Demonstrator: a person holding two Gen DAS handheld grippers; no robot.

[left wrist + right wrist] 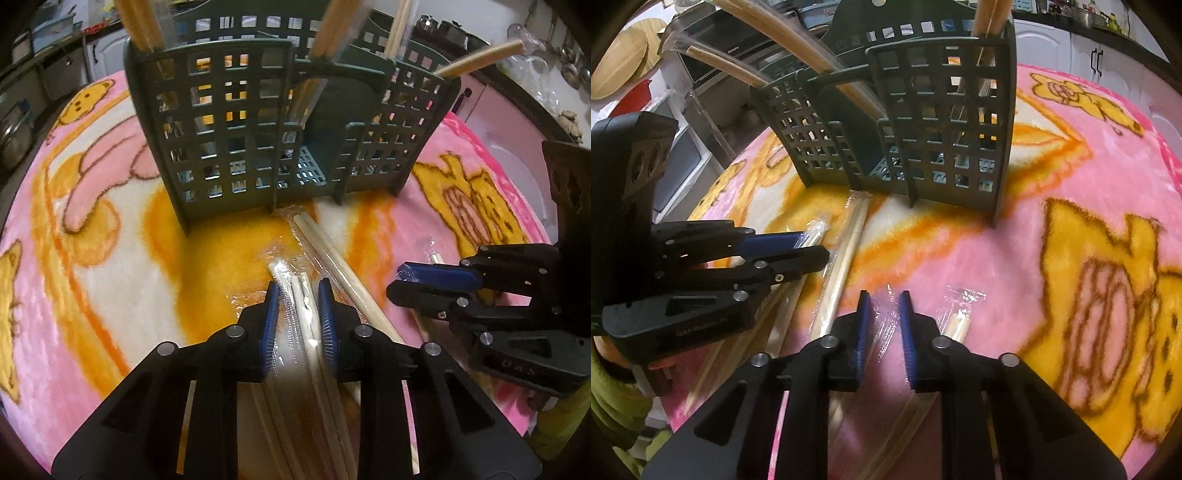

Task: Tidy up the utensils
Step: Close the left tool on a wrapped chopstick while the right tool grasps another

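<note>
Green lattice utensil caddy [236,122] upright on pink blanket [92,295], several wrapped chopstick pairs already standing inside; more lie in front; left gripper [295,291] narrowed on wrapped chopsticks [301,306]; right gripper [884,302] narrowed around clear wrapper [886,314], grip uncertain.

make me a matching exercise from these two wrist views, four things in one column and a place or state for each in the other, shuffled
Things:
1. dark green plastic grid utensil caddy
2. left gripper
3. pink and orange cartoon fleece blanket
4. bare pale wooden chopstick pair

Places or states:
A. covers the table under everything
B. lies flat just in front of the caddy
C. stands upright with wooden sticks poking out of its top
D. blue-padded fingers on either side of a clear-wrapped chopstick pack

Pairs: 1-C, 2-D, 3-A, 4-B
</note>
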